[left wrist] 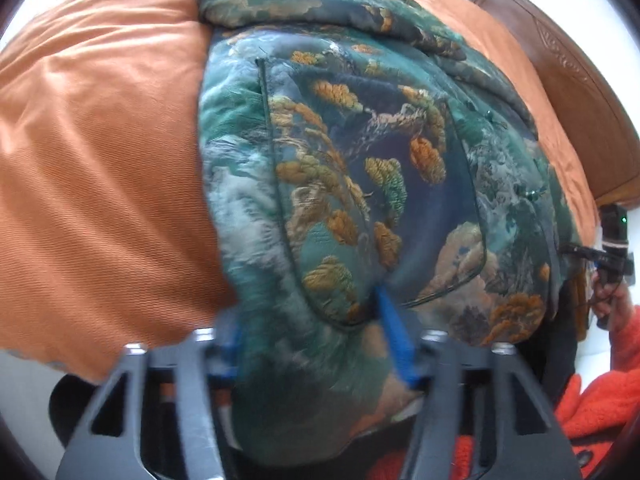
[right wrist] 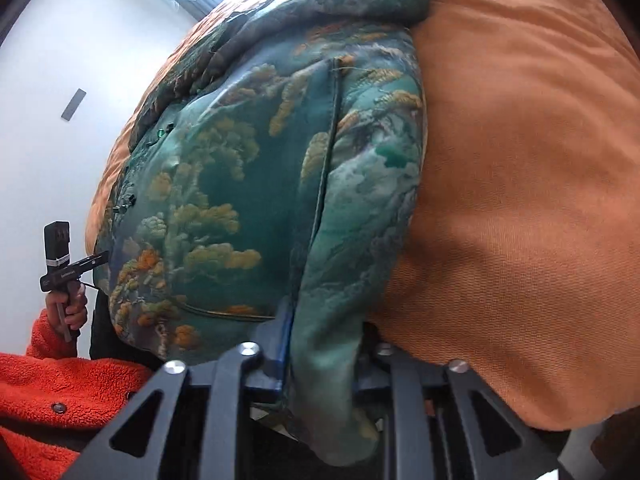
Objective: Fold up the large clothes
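Observation:
A large padded jacket (left wrist: 360, 168) in green brocade with gold tree patterns lies on an orange bedspread (left wrist: 100, 140). My left gripper (left wrist: 312, 344) is shut on the jacket's near hem, fabric bunched between its blue fingers (left wrist: 394, 336). In the right wrist view the same jacket (right wrist: 248, 184) fills the middle, and my right gripper (right wrist: 320, 356) is shut on its near hem, cloth draping down between the jaws. The right gripper also shows at the right edge of the left wrist view (left wrist: 612, 256), and the left gripper at the left of the right wrist view (right wrist: 64, 256).
The orange bedspread (right wrist: 520, 180) covers the bed to either side of the jacket. A brown wooden headboard (left wrist: 568, 80) stands at the far right. The person's orange fleece sleeve (right wrist: 48, 392) is near the bed's edge. A white wall (right wrist: 80, 60) is behind.

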Demonstrator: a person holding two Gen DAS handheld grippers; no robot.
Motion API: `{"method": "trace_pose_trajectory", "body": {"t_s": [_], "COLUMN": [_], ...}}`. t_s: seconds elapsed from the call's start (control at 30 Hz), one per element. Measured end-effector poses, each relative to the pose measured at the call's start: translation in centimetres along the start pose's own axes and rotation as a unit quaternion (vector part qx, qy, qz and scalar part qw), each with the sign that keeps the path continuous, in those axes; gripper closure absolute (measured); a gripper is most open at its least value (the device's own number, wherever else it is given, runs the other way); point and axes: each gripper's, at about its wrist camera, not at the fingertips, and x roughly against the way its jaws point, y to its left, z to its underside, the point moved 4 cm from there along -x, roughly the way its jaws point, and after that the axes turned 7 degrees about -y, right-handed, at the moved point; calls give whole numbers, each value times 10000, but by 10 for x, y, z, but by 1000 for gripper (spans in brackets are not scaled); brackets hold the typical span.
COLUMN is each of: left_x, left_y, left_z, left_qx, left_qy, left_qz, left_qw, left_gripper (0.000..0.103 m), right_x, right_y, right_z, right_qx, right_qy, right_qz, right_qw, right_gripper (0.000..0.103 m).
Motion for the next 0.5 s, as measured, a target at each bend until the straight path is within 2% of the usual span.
{"method": "trace_pose_trajectory", "body": {"t_s": [0.07, 0.1, 0.3, 0.4, 0.5], "left_x": [8, 14, 57, 65, 71], "left_y": [0, -1, -2, -6, -5], "left_z": [-4, -7, -21, -15, 1], "left_qx": [128, 183, 398, 321, 347], "left_qy": [-15, -51, -488, -477, -331], "left_qz": [54, 99, 316, 261, 254], "left_qw": [9999, 9998, 9975, 9980, 9985], "left_gripper": [80, 83, 86, 86, 86], "right_x": [10, 16, 59, 71, 72], "right_y": [11, 15, 27, 35, 40], "right_z": [-4, -6, -14, -18, -9], "right_qx": [120, 116, -248, -321, -225], "right_qy": [-65, -118, -608, -656, -504], "right_qz": [60, 47, -351, -535, -513], "right_qw": [9999, 9999, 9972, 9959, 9972], "right_gripper": [88, 89, 90, 90, 90]}}
